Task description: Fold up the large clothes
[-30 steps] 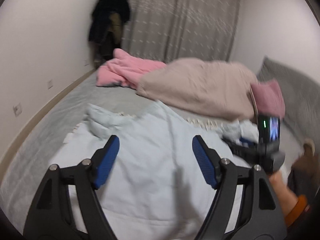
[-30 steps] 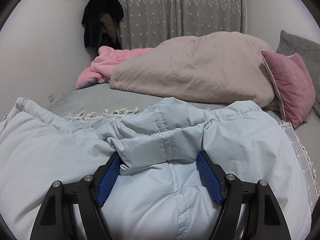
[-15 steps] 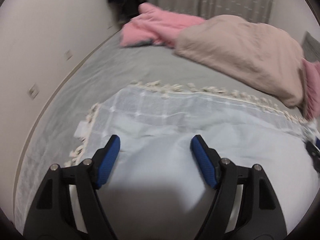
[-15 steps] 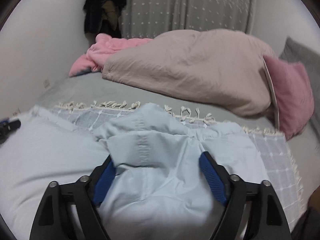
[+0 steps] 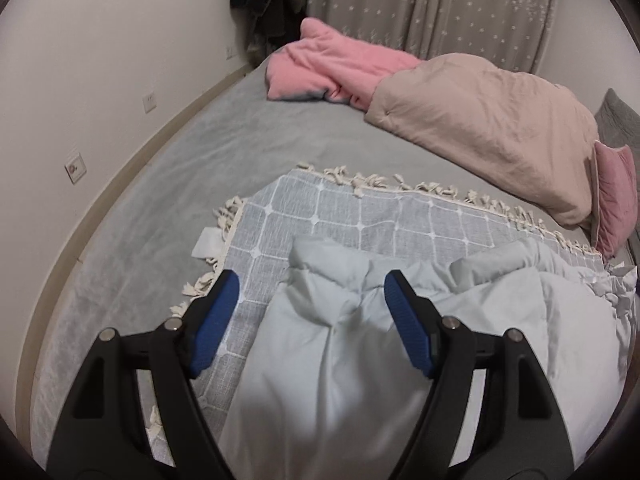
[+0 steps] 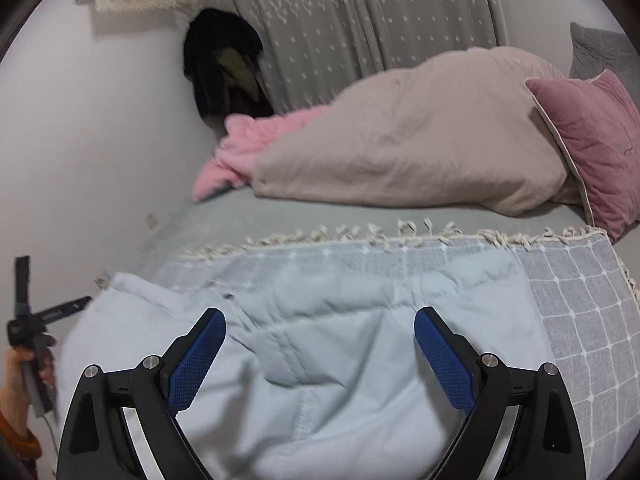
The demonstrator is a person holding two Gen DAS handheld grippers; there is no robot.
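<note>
A pale blue padded jacket (image 5: pixel 344 360) lies spread on a grey checked throw (image 5: pixel 360 216) with a cream fringe, which covers the near part of a grey bed (image 5: pixel 180 160). In the left wrist view the left gripper (image 5: pixel 312 300) hangs above the jacket's left part, where a folded cuff or collar end points toward the far side. Its blue pads (image 5: pixel 214 322) stand apart and nothing is between them.

In the right wrist view the right gripper (image 6: pixel 320 344) hovers over the jacket's middle. Its jaws have just been opening and now stand wide apart, with the cloth lying loose below them rather than pinched. At the far left edge of this view a hand (image 6: pixel 18 380) holds the other gripper's handle.

On the far side of the bed a beige duvet (image 6: pixel 408 140) lies heaped, with a pink blanket (image 5: pixel 332 64) to its left and a rose pillow (image 6: pixel 592 144) to its right. Dark clothes (image 6: pixel 220 72) hang in the corner beside a grey curtain (image 6: pixel 360 12).
</note>
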